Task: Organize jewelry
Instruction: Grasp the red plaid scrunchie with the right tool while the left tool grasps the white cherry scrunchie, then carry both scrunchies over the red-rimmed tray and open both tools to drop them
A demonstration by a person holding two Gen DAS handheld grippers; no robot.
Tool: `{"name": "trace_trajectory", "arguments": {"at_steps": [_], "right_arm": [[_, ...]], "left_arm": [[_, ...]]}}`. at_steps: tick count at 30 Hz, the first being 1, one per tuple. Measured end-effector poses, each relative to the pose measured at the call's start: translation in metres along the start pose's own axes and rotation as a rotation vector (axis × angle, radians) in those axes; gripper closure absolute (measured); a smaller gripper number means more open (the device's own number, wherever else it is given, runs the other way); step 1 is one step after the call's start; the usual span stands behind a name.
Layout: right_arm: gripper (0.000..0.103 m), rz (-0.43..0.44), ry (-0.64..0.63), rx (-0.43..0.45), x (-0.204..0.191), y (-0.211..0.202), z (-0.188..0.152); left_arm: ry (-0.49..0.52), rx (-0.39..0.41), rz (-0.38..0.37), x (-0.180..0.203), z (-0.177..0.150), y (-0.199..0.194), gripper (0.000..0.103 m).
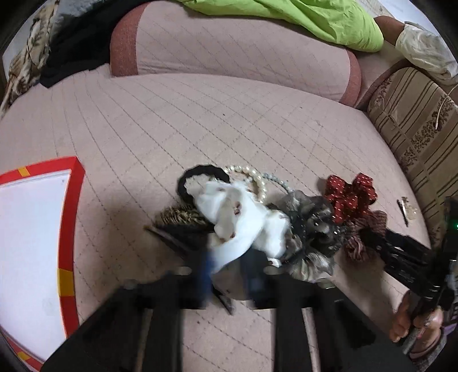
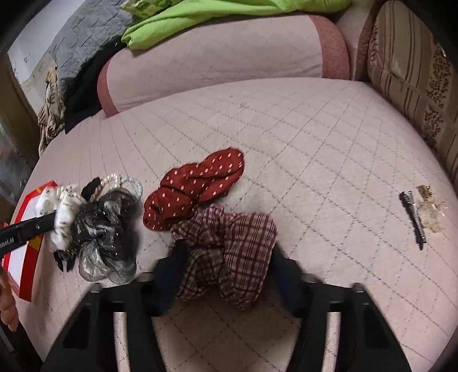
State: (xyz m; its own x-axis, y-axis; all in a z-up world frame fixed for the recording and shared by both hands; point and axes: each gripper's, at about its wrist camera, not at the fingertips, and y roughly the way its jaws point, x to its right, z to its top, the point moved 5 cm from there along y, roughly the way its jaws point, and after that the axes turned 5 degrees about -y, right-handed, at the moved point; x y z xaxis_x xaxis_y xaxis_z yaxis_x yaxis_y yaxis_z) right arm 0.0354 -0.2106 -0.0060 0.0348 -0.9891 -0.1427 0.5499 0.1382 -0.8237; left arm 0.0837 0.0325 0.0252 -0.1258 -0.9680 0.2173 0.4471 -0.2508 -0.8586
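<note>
A pile of hair accessories and jewelry lies on the pink quilted bed. My left gripper has its fingers around a white spotted scrunchie; the fingers are blurred. Beside it lie a black hair tie, pearl bracelets, a grey sheer scrunchie and a red dotted scrunchie. My right gripper has its fingers on either side of a maroon plaid scrunchie. The red dotted scrunchie lies just beyond it. The left gripper also shows in the right wrist view.
A red-rimmed white box stands at the left. A black hair clip and a clear gold clip lie at the right. A pink bolster, green cloth and a striped cushion line the back and right.
</note>
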Motion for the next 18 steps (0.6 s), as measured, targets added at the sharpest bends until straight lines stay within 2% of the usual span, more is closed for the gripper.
{"name": "trace_trajectory", "arguments": {"at_steps": [1, 2, 4, 11, 16, 18], "right_arm": [[0.076, 0.008, 0.0, -0.011, -0.001, 0.002, -0.001], [0.082, 0.027, 0.01, -0.019, -0.002, 0.003, -0.002], [0.085, 0.036, 0.018, -0.014, -0.002, 0.0, -0.002], [0.086, 0.048, 0.032, 0.024, -0.007, -0.026, -0.006], [0.086, 0.094, 0.038, 0.041, -0.015, -0.044, -0.013], [0.086, 0.105, 0.024, 0.057, -0.021, -0.051, -0.014]], "left_arm": [[0.002, 0.007, 0.004, 0.0, -0.001, -0.003, 0.09], [0.007, 0.014, 0.01, 0.002, -0.003, -0.007, 0.091], [0.001, 0.022, 0.003, 0.003, -0.007, -0.017, 0.093], [-0.037, 0.09, -0.077, 0.001, -0.026, -0.077, 0.094], [-0.089, 0.098, -0.146, -0.009, -0.037, -0.101, 0.094], [-0.1, 0.116, -0.122, -0.017, -0.043, -0.11, 0.094]]}}
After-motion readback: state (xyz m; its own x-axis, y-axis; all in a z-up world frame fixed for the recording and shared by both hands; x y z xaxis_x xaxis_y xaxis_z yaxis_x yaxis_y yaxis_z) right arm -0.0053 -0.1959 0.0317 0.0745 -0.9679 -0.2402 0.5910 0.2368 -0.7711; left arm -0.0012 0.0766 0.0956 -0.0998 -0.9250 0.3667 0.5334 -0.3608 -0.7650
